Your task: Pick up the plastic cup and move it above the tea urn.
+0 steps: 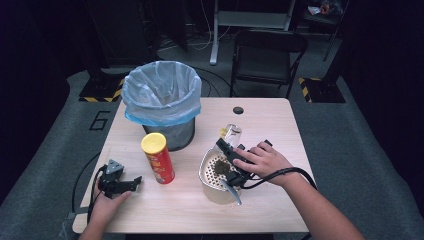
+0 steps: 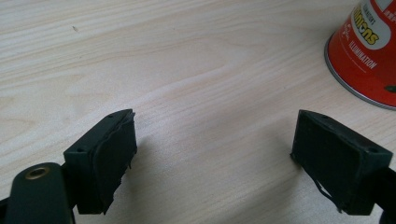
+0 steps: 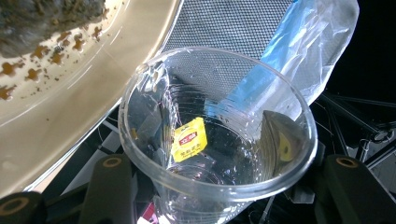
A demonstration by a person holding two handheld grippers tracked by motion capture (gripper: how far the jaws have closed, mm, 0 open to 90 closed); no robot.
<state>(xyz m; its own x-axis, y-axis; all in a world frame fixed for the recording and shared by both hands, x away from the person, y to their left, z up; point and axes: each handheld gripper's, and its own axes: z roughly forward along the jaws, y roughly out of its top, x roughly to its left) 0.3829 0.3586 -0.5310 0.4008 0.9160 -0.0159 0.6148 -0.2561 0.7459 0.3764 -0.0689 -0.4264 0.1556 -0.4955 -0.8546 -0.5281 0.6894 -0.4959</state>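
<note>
Right tongs (image 1: 231, 150) clamped on clear cup (image 3: 217, 135), tipped beside the bin (image 1: 162, 100). Left tongs (image 2: 215, 154) wide open, nothing gripped, near red can (image 1: 158, 158).

1. The bin (image 1: 162, 102) stood at the back left of the counter (image 1: 265, 120).
2. The can (image 1: 158, 158) stood just before the bin.
3. The bowl (image 1: 212, 185) sat right of the can.
4. The cup (image 1: 231, 133) hung behind the bowl, a tag (image 3: 189, 138) in it.
</note>
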